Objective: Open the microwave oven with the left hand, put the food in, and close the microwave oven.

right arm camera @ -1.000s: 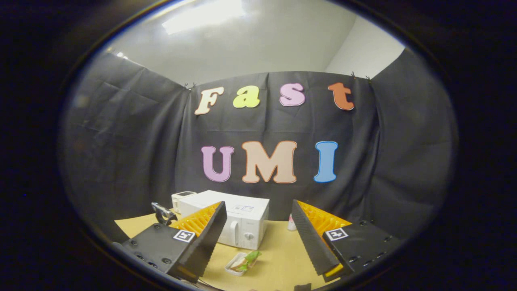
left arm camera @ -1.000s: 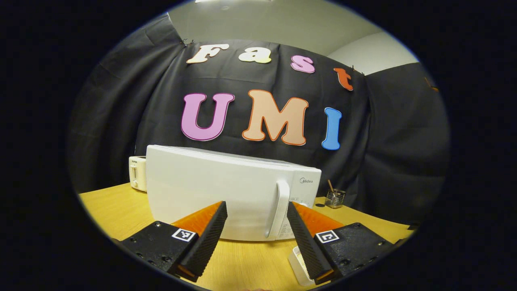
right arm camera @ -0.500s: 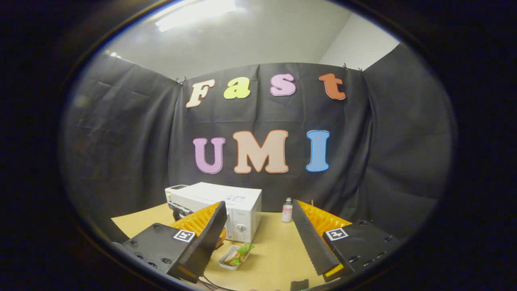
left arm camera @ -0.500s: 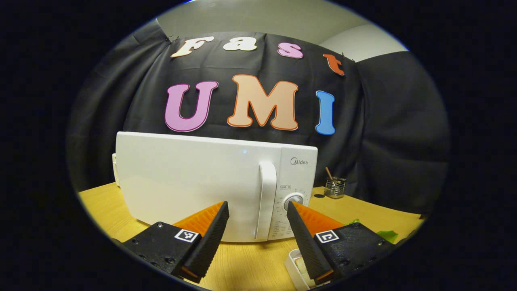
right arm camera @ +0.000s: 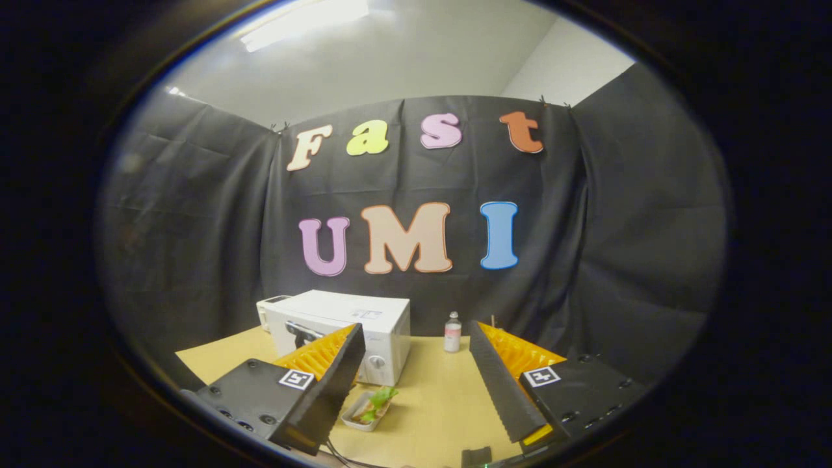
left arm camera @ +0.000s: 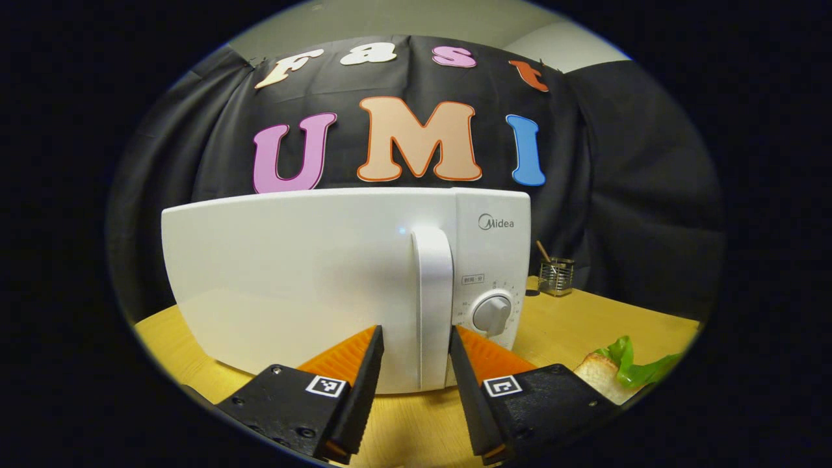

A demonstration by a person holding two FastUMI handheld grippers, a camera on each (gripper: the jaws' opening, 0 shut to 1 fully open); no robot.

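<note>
The left tool [left arm camera: 416,338] points level and forward, its 2 fingers [left arm camera: 364,383] parted with a narrow gap between the tips. The right tool [right arm camera: 416,335] is held higher, its 2 fingers [right arm camera: 500,383] spread wide and holding nothing.

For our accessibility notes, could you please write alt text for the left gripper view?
The open left gripper straddles the vertical door handle of a closed white microwave on a wooden table. A timer dial sits right of the handle; a sandwich with lettuce lies at lower right.
</note>
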